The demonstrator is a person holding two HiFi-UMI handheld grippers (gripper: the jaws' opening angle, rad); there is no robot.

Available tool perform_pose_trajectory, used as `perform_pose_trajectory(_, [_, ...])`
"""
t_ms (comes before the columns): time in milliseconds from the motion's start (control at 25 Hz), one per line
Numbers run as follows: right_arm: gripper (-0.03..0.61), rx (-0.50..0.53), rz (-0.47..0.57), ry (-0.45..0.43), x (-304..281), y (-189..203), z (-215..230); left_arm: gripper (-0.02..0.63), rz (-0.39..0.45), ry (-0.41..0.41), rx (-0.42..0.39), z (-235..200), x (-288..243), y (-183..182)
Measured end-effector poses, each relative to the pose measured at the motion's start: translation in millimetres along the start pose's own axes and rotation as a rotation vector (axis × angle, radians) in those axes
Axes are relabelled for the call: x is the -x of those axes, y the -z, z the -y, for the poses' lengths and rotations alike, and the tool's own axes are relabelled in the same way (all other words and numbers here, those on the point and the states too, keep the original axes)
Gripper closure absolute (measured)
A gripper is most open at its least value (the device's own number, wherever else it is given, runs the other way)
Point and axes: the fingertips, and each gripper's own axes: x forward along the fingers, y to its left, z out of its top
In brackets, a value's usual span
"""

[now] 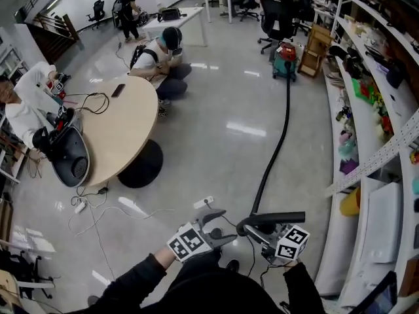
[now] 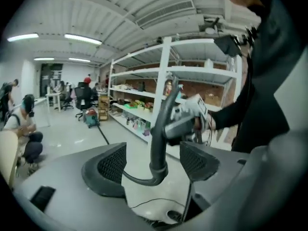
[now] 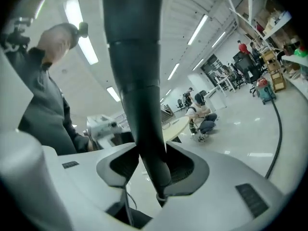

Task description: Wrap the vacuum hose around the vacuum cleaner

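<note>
two pads of the right gripper [image 3: 154, 172] clench the stiff black end of the vacuum hose [image 3: 139, 81], which runs up between them and fills much of the right gripper view. beside it the left gripper [image 2: 151, 165] stands released, jaws wide apart, the hose's cuffed bend lying in the gap with space on either side. in the head view both grippers sit close together at the bottom edge, the hose end lying across them. from there the hose trails in a long line over the glossy floor [image 1: 216, 129] to the red and green vacuum cleaner [image 1: 285, 61], well apart, near the white shelves [image 1: 366, 142] on the right. a round wooden table [image 1: 124, 129] stands to the left, people beside it.
</note>
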Motion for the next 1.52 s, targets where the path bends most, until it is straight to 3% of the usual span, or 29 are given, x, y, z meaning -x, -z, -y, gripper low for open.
perform_pose_trajectory(80, [0.402, -0.047, 0.053, -0.017, -2.0, -29.4, 1.9, 0.272, -0.038, 0.109, -0.05, -3.2, -33.2, 23.3])
perform_pose_trajectory(160, [0.397, -0.116, 0.111, -0.01, -14.1, -58.7, 2.1, 0.272, -0.032, 0.207, -0.029, -10.2, -51.1, 30.6])
perform_pose_trajectory(400, [0.388, -0.379, 0.358, -0.043, -34.8, -131.7, 17.9, 0.273, 0.008, 0.49, -0.047, -5.9, -74.6, 10.8])
perform_pose_trajectory(440, [0.388, -0.413, 0.396, -0.04, -34.4, -138.2, 23.2, 0.285, 0.021, 0.523, -0.01, -9.4, -77.2, 8.0])
perform_pose_trajectory(520, [0.388, -0.448, 0.44, -0.014, -37.4, -147.3, 36.9, 0.38, 0.04, 0.573, 0.074, -23.5, -79.0, 2.8])
perform_pose_trajectory(640, [0.388, -0.493, 0.476, 0.014, -46.0, -155.2, 60.3, 0.407, 0.031, 0.615, 0.107, -41.6, -78.5, 0.9])
perform_pose_trajectory(760, [0.388, -0.521, 0.503, 0.059, -52.8, -164.6, 87.6, 0.416, 0.026, 0.642, 0.193, -57.2, -79.5, -5.5])
perform_pose_trajectory(800, [0.357, -0.505, 0.484, 0.094, -54.4, -165.5, 99.7, 0.419, 0.031, 0.645, 0.236, -63.8, -82.3, -11.0])
perform_pose_trajectory(840, [0.286, -0.473, 0.444, 0.139, -54.6, -163.0, 113.2, 0.419, 0.041, 0.646, 0.286, -71.7, -86.7, -18.3])
perform_pose_trajectory(920, [0.242, -0.39, 0.338, 0.221, -45.7, -149.6, 139.7, 0.419, 0.066, 0.642, 0.4, -89.4, -98.2, -35.9])
perform_pose_trajectory(1080, [0.242, -0.326, 0.207, 0.188, -3.0, -111.6, 164.6, 0.419, 0.074, 0.621, 0.59, -124.8, -124.6, -66.2])
perform_pose_trajectory(1160, [0.242, -0.233, 0.024, 0.174, 10.6, -72.5, 169.8, 0.419, 0.067, 0.599, 0.654, -138.7, -136.6, -79.8])
perform_pose_trajectory(1240, [0.242, -0.075, -0.202, 0.177, 14.6, -31.5, 177.2, 0.419, 0.072, 0.586, 0.709, -148.1, -149.1, -96.4])
perform_pose_trajectory(1320, [0.242, 0.054, -0.337, 0.166, 11.5, -8.3, 187.3, 0.417, 0.087, 0.575, 0.768, -156.4, -164.3, -116.3])
perform_pose_trajectory(1480, [0.263, 0.187, -0.405, 0.154, 12.1, -10.6, 212.1, 0.416, 0.156, 0.533, 0.954, -171.5, -198.9, -159.3])
perform_pose_trajectory(1520, [0.341, 0.201, -0.412, 0.148, 16.7, -15.8, 217.6, 0.416, 0.179, 0.513, 0.993, -176.0, -207.4, -166.9])
